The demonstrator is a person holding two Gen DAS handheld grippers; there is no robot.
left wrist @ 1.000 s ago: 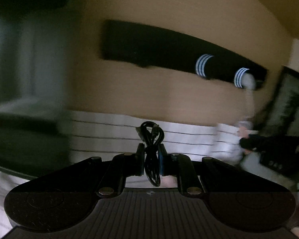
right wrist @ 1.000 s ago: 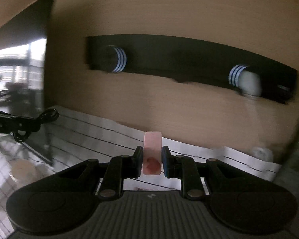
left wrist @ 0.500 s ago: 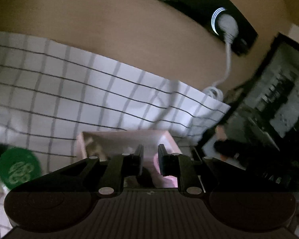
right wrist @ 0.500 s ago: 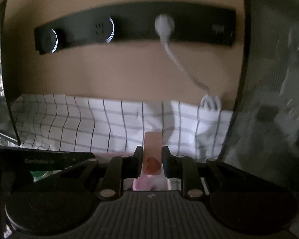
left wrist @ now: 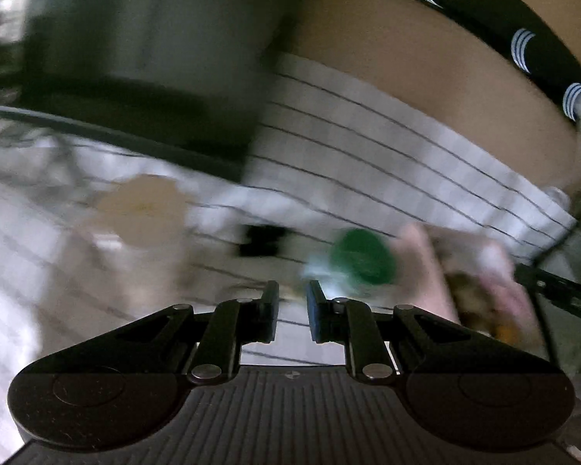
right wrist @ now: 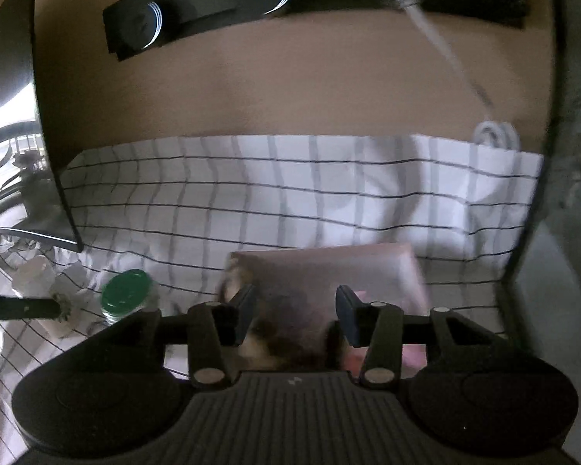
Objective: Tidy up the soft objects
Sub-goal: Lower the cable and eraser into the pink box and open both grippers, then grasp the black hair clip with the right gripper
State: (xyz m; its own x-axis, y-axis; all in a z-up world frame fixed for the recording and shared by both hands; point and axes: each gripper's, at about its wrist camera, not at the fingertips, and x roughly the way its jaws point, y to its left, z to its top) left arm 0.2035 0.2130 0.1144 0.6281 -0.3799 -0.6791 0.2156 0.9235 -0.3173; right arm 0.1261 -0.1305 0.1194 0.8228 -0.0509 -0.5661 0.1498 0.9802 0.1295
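Right gripper (right wrist: 296, 316) hovers over pink box (right wrist: 329, 271) on checked cloth (right wrist: 251, 193), fingers spread wide, holding nothing. Left gripper (left wrist: 292, 312) — fingers narrowly parted, empty — points left of box, view blurred. Green-lidded jar (right wrist: 126, 296) stands left of box. Contents inside box dark, indistinct — likely light, yielding; pinch gently at bulk, not edges.

Left gripper (left wrist: 292, 312) and right gripper (right wrist: 296, 316): matte black bodies, each with a ribbed central plate, two rounded side housings with faint circular outlines, angular linkage arms with silver round pivot screws, and dark bluish finger pads (right wrist: 346, 319).
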